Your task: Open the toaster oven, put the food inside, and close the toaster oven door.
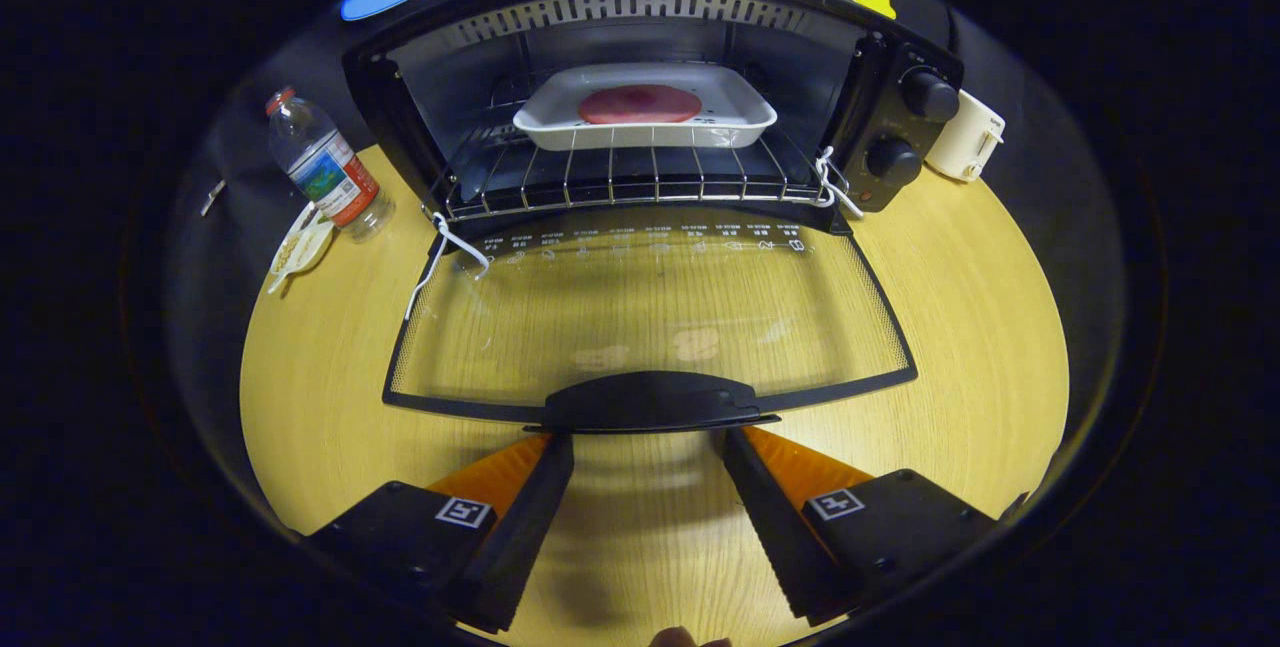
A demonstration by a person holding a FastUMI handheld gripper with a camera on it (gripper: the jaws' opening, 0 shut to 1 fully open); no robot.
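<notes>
**Gripper waiting open at the lowered oven door**

The gripper [648, 442] is standing open over the desk [980, 327], its fingers spread, their tips just under the door handle [655, 401]; contact is not clear. At 12 o'clock beyond it, the glass door [640, 312] is lying flat. Farther, inside the toaster oven [900, 97], the white tray [735, 122] with the food [640, 104] is sitting on the rack [620, 177]. At 10 o'clock a bottle [325, 167] is standing.

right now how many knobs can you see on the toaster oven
2, both on the toaster oven's right-hand panel: upper knob near the top, lower knob beneath it. The open gripper sits at the door handle.
</notes>
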